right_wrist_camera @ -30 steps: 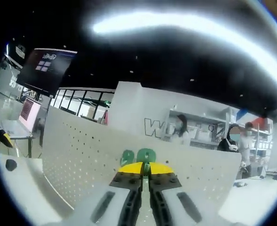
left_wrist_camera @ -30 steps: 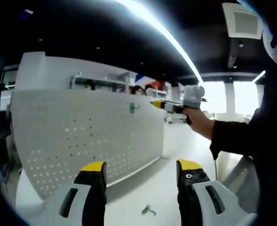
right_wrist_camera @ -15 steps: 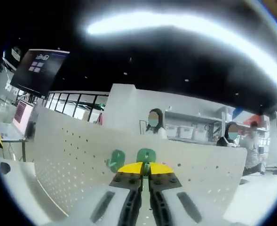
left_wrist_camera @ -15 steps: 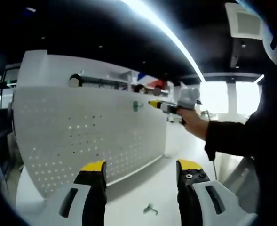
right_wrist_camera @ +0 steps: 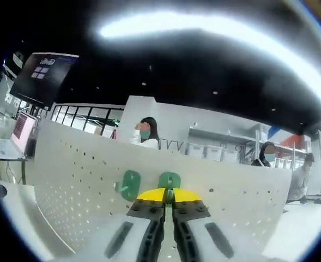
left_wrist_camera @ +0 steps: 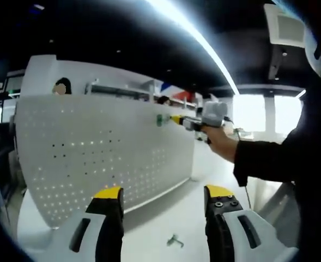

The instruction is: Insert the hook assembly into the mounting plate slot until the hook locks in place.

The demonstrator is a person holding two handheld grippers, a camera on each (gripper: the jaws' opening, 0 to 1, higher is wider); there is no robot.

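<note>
A white perforated mounting plate (left_wrist_camera: pixel 106 158) stands upright on the table. My left gripper (left_wrist_camera: pixel 164 192) is open and empty, low in front of the plate. In the left gripper view my right gripper (left_wrist_camera: pixel 182 121) reaches in from the right and holds a green hook (left_wrist_camera: pixel 160 119) against the plate near its top edge. In the right gripper view the jaws of my right gripper (right_wrist_camera: pixel 169 195) are shut on that green hook (right_wrist_camera: pixel 169 180), close to the plate (right_wrist_camera: pixel 73 185). A second green piece (right_wrist_camera: pixel 130 183) sits on the plate just to its left.
A small metal part (left_wrist_camera: pixel 174 240) lies on the white table (left_wrist_camera: pixel 165 218) between my left jaws. The person's dark sleeve (left_wrist_camera: pixel 269 161) crosses the right side. People stand behind the plate, and a monitor (right_wrist_camera: pixel 40 76) hangs at upper left.
My right gripper has carried the green hook a little further left along the plate's top. In the right gripper view the second green piece has drifted left. My left gripper stays put.
</note>
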